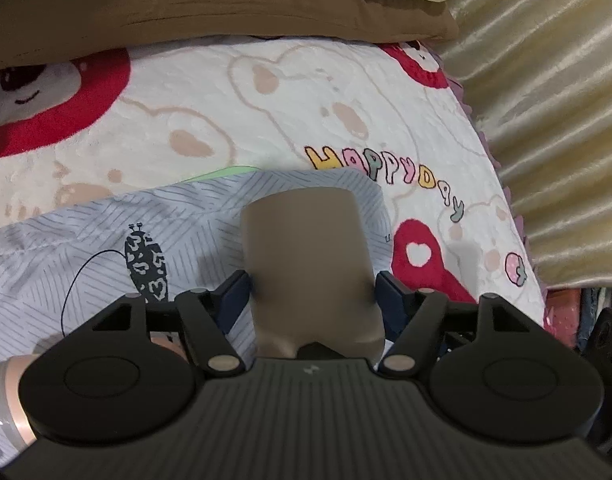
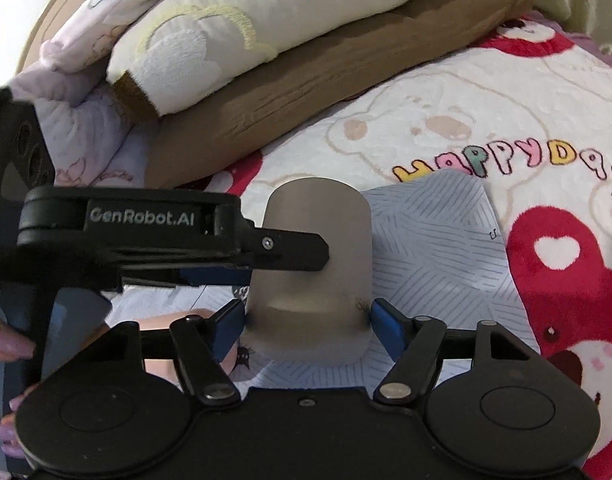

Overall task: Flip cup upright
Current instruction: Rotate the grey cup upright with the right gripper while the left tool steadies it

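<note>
black housing and linkage arms fill the bottom of both views, and past them each tool straddles the same cup. in the left view the left tool (image 1: 312, 288) has its blue pads set against the two sides of the cup (image 1: 306, 248); they look to be touching it, pinching it low on the wall. in the right view the right tool (image 2: 308, 314) sits lower on the cup (image 2: 318, 248), its pads at or just beside the flared base part; whether they press or only flank it i cannot tell. the left tool (image 2: 265, 248) shows there too, coming in from the left with one finger laid across the cup's side.

the cup stands on a grey striped cloth (image 2: 438, 240) spread on the bed (image 1: 265, 92), with a brown pillow (image 2: 306, 92) beyond. its far end looks flat and closed, so it seems to be mouth-down, not yet turned.

it looks like a plain matte tumbler, grey-brown, stiff-walled and probably light. the surface seems smooth, so it may slip under a loose pinch, and the soft bedding will give little support when it is set down. a hold across the middle of the wall, square to its axis, seems safest for rolling it over.
</note>
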Demonstrator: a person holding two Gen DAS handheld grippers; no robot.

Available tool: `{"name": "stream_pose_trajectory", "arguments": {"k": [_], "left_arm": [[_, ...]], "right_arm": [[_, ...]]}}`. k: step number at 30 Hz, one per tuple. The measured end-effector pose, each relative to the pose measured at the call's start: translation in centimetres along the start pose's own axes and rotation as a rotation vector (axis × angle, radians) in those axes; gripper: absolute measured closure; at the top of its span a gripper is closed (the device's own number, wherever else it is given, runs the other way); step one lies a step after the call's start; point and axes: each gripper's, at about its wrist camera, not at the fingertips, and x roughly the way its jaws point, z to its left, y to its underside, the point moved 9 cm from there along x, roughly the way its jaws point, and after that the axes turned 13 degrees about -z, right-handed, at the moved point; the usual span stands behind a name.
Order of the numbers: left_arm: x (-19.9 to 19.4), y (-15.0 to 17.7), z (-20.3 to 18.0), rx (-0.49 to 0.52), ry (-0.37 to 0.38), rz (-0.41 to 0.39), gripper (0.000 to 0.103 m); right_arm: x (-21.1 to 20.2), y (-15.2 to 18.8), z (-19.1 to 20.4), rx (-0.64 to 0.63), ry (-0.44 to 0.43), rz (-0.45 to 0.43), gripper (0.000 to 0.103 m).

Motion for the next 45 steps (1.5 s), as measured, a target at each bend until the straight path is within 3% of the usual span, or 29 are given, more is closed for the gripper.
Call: {"name": "stream_pose_trajectory", "arguments": {"k": [4, 7, 13, 19, 29, 37, 45], "left_arm": [[-0.3, 0.8, -1.8, 0.139, -0.014, -0.055, 0.036], [-0.5, 0.9, -2.0, 0.146, -0.014, -0.075, 0.036], [-1.6, 2.2, -2.0, 0.117, 0.017, -0.041, 0.037], [-2.7, 5.3, -3.3, 0.066, 0.013, 0.004, 0.037], [-6.4, 11.0, -3.4, -0.013, -0.015, 0.157, 0.038], [-10.3, 13.3, -0.2, -0.116, -0.034, 0.165, 0.038], [-10.8, 13.8, 0.9, -0.106, -0.008, 0.152, 0.037]], "right_arm": [[0.7, 0.0, -0.7, 0.022, -0.013, -0.022, 0.022], [1.1, -0.1, -0.8, 0.04, -0.002, -0.015, 0.021], [0.3, 0.5, -0.4, -0.029, -0.007, 0.021, 0.021], [-2.5, 2.5, -1.4, -0.003, 0.008, 0.075, 0.022], [-6.4, 6.8, -0.1, 0.01, 0.053, 0.219, 0.022], [-7.6, 9.2, 2.7, 0.011, -0.057, 0.34, 0.022], [-7.1, 10.7, 4.3, -0.046, -0.106, 0.409, 0.023]]}}
